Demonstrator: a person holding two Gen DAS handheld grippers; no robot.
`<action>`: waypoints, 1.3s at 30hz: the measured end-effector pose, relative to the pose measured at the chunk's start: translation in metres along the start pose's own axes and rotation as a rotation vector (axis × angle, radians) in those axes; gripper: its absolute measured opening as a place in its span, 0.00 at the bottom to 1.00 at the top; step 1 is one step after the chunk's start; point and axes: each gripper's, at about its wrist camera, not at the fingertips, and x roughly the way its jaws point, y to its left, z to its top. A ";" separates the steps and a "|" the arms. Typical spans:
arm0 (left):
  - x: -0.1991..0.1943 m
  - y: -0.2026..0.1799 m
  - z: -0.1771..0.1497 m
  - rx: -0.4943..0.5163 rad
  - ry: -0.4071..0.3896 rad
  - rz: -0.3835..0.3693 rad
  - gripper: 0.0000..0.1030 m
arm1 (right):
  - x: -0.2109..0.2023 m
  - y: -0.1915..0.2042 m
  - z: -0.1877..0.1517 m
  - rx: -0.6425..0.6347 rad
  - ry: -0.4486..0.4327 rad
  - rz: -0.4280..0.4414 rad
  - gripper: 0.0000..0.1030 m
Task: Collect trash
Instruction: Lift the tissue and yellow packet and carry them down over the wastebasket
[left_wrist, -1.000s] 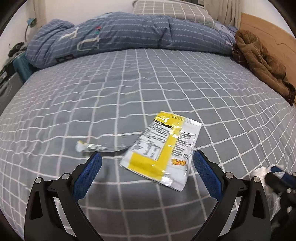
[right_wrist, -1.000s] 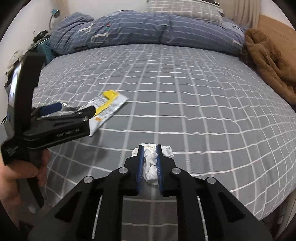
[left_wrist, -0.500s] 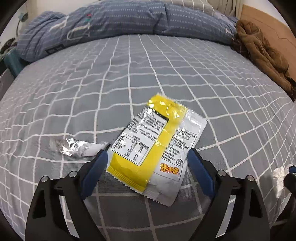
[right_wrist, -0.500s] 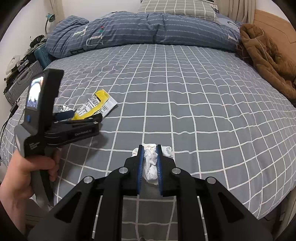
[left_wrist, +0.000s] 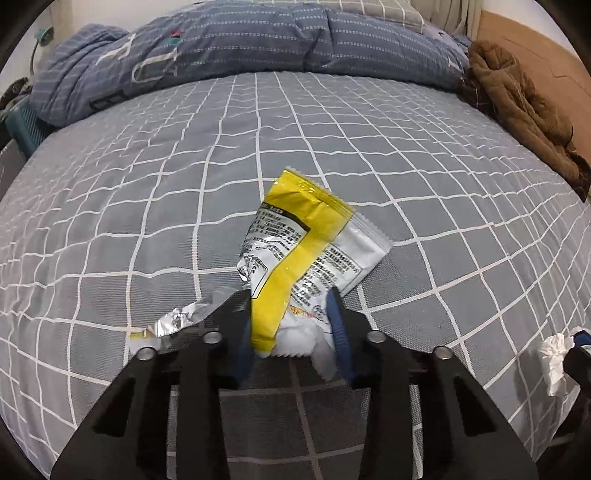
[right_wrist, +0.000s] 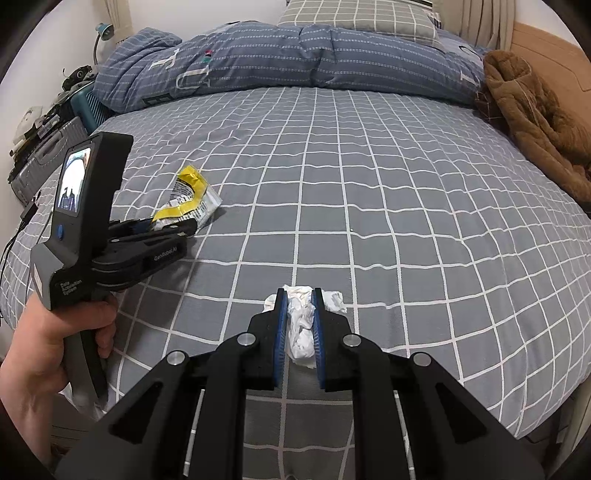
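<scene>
A yellow and white snack wrapper (left_wrist: 295, 258) lies on the grey checked bed, crumpled at its near end. My left gripper (left_wrist: 291, 306) is closing on that end, and its blue pads press the wrapper from both sides. The right wrist view shows the same wrapper (right_wrist: 192, 197) ahead of the left gripper (right_wrist: 173, 227), which a hand holds. A crumpled white tissue (right_wrist: 301, 325) sits between the blue pads of my right gripper (right_wrist: 298, 295), which is shut on it. The tissue (left_wrist: 554, 356) also shows at the right edge of the left wrist view.
A silver foil scrap (left_wrist: 177, 319) lies just left of my left gripper. A rolled blue duvet (right_wrist: 288, 55) and a pillow (right_wrist: 354, 16) fill the head of the bed. A brown coat (right_wrist: 535, 118) is heaped on the right. A suitcase (right_wrist: 40, 155) stands beside the bed at left.
My left gripper came down over the wrapper and its jaws closed from wide open onto the near end, buckling it. The right gripper stayed still, gripping the tissue.
</scene>
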 end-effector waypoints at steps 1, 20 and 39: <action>-0.002 0.001 0.000 -0.006 -0.001 -0.004 0.29 | 0.000 0.000 0.000 0.000 0.000 0.000 0.12; -0.085 0.010 -0.011 -0.063 -0.093 -0.004 0.29 | -0.026 0.021 0.014 -0.002 -0.118 0.031 0.12; -0.150 0.003 -0.063 -0.085 -0.102 -0.008 0.29 | -0.082 0.031 -0.008 0.001 -0.217 0.033 0.12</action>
